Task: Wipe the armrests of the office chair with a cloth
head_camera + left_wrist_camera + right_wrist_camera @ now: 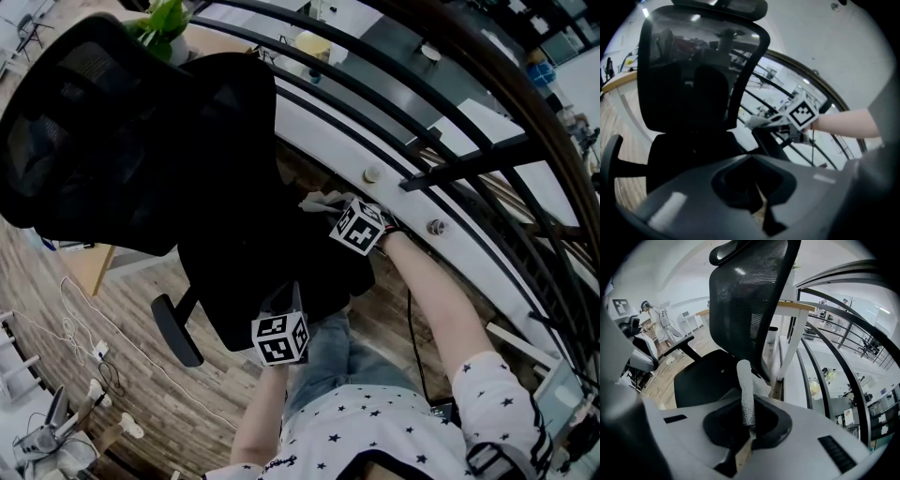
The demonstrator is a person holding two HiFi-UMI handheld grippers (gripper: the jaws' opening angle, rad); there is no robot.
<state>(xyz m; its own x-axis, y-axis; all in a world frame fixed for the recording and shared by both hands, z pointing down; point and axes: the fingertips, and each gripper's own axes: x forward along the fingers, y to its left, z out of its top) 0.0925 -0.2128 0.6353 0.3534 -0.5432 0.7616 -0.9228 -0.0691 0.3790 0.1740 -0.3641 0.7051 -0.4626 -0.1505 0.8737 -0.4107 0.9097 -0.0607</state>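
Starting at the left of the head view, we see the office chair (pixel 202 187) with its mesh backrest (pixel 94 141) tipped toward that side, above a wooden floor (pixel 112 319). The left armrest (pixel 176 330) sticks out from the chair, and no gripper touches it.

Next comes the left hand-held gripper (pixel 757 187). It hangs over the front edge of the seat (pixel 272 253). Its jaws are pressed almost together, with only a thin slit between them, and nothing is in them.

Further right is the cloth (pixel 746 394) — a pale, rolled strip. It stands up from the right hand-held gripper (pixel 750 425), whose jaws pinch its lower end. In the left gripper view the free end of the cloth lies at the top of the right armrest (pixel 769 144), on the right side of the seat. We cannot tell for sure if it presses on the pad.

At the far right, a curved railing (pixel 450 169) with dark bars runs just beside the chair and the person's right forearm (pixel 441 300).
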